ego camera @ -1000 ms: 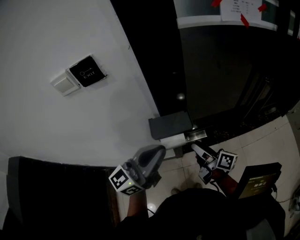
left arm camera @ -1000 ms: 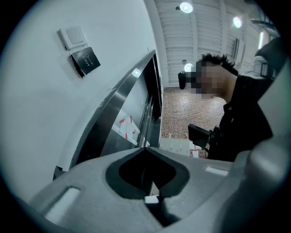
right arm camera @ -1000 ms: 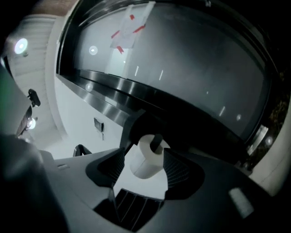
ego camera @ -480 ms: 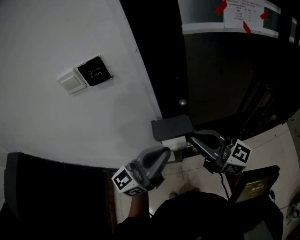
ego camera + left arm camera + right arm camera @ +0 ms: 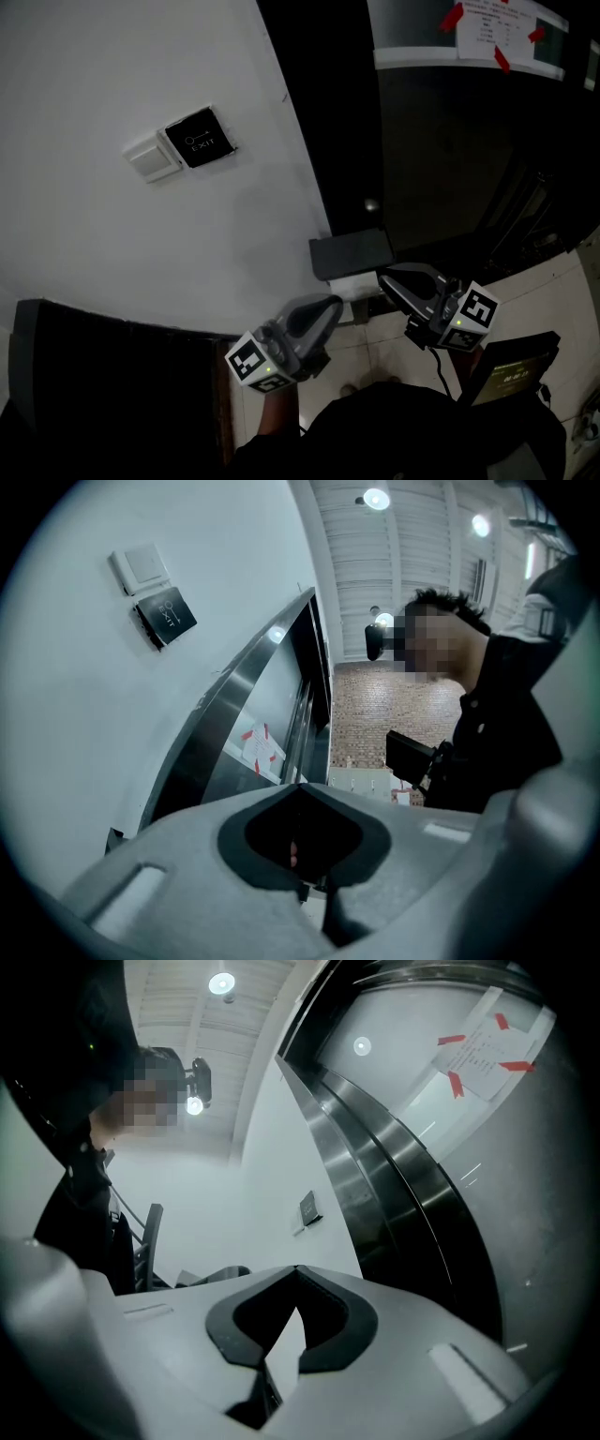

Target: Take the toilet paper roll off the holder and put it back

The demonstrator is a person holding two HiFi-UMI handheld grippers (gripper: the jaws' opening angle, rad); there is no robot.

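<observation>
Barely moved the left gripper [image 5: 330, 304], jaws together on nothing; lifted the right gripper [image 5: 386, 279] from lower down to level with it, jaws now pressed together on empty air. Can make out the toilet paper roll [image 5: 349, 285] just ahead of both tips, between them, on the holder [image 5: 352, 251] under its dark cover. Probably best to part one gripper's jaws first, then take the roll by its sides and ease it out sideways. Mind the cover close above and the wall behind. Far up-left of the left gripper, note an exit plate [image 5: 200, 141]; far up-right of the right gripper, a taped notice [image 5: 502, 23].
</observation>
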